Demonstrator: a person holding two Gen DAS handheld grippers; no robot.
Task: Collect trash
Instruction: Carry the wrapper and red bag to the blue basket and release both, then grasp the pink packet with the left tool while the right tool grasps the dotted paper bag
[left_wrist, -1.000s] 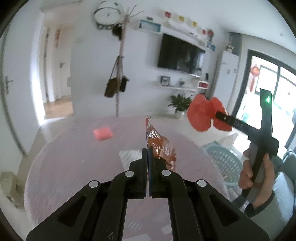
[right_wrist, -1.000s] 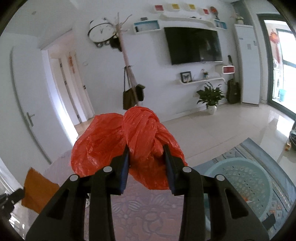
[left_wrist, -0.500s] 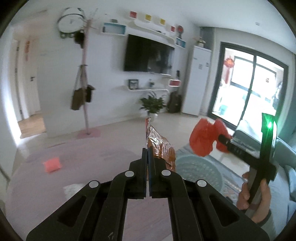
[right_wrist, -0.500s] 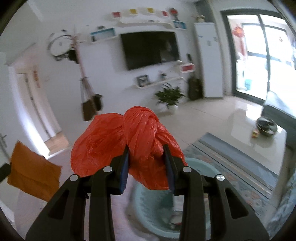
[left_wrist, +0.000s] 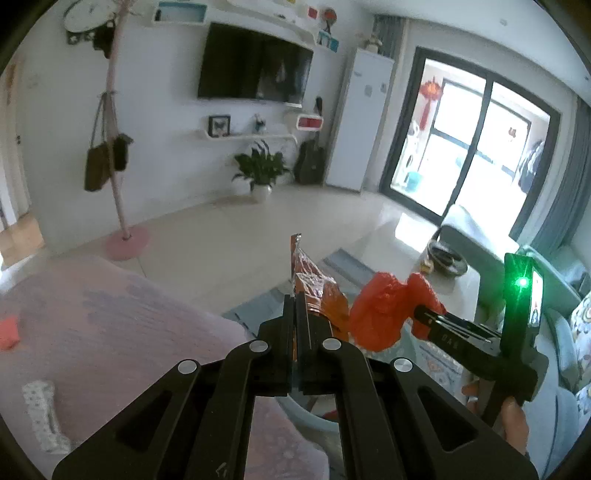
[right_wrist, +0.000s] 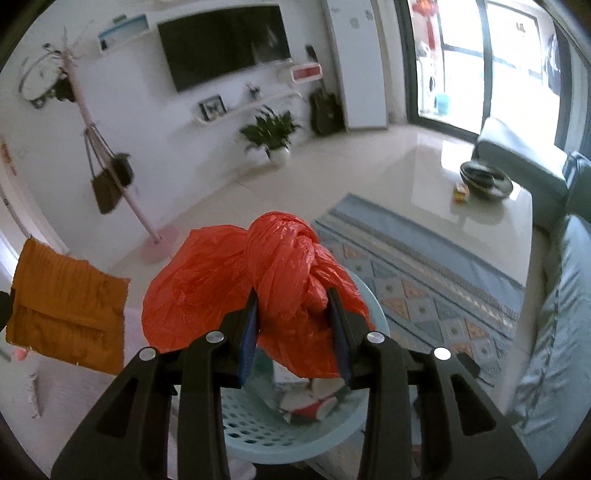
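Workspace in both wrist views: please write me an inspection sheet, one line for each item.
Surface: pink table cover.
Job's things: knotted red bag above light blue basket; orange wrapper; some trash already in basket.
Clutter: red scrap, white strip on table.
Grippers: left claw shut on wrapper; right claw opening, bag still between its pads.
Cables: nothing seen.
Surroundings: patterned rug, coat stand, television.

Both tongs are matte black plastic, each arm a cut-out frame with round silver screws. The right tongs (right_wrist: 291, 332) have blue pads (right_wrist: 246, 345) on their fingers. Behind the right tongs (left_wrist: 424, 319), an upright black post carries a green light (left_wrist: 522, 283).
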